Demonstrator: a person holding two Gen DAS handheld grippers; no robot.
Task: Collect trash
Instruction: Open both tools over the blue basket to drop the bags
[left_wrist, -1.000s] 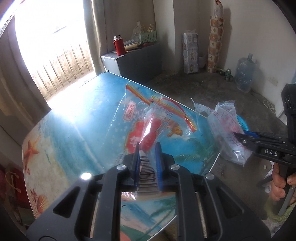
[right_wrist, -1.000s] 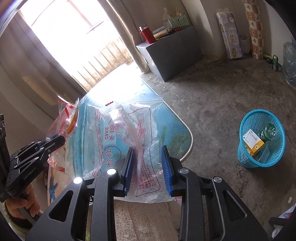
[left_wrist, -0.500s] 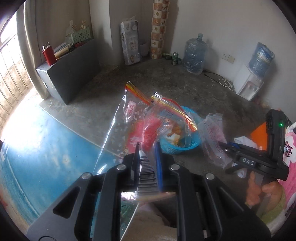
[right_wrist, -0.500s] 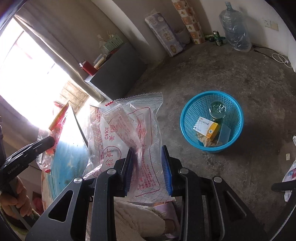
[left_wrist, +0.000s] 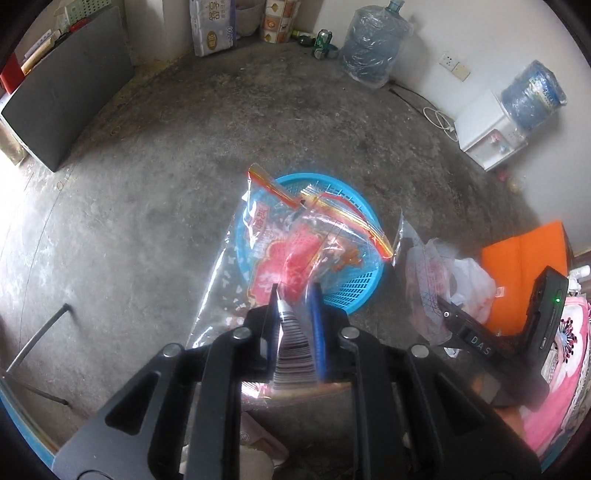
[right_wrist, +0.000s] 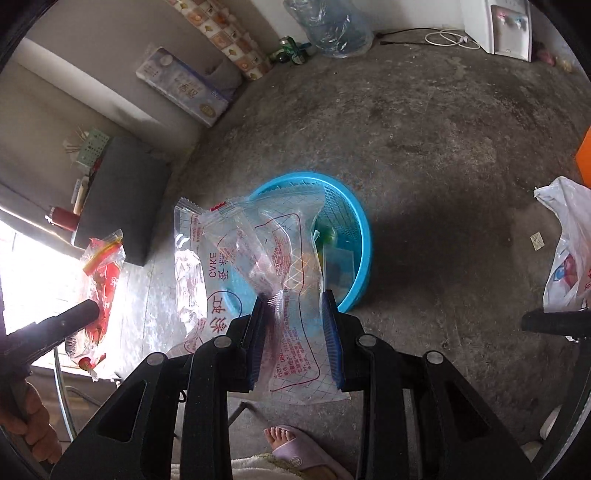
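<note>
left gripper (left_wrist: 294, 290) pinches red wrapper (left_wrist: 291, 254); right gripper (right_wrist: 294, 301) clamps clear wrapper (right_wrist: 258, 258).

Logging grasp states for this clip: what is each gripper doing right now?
Left gripper: closed on the red-printed wrapper.
Right gripper: holding the clear cake wrapper.

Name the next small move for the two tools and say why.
Probably lower both a little, then open. The left tool pinches the red wrapper and the right tool holds the clear cake bag, both hanging over the blue basket.
</note>
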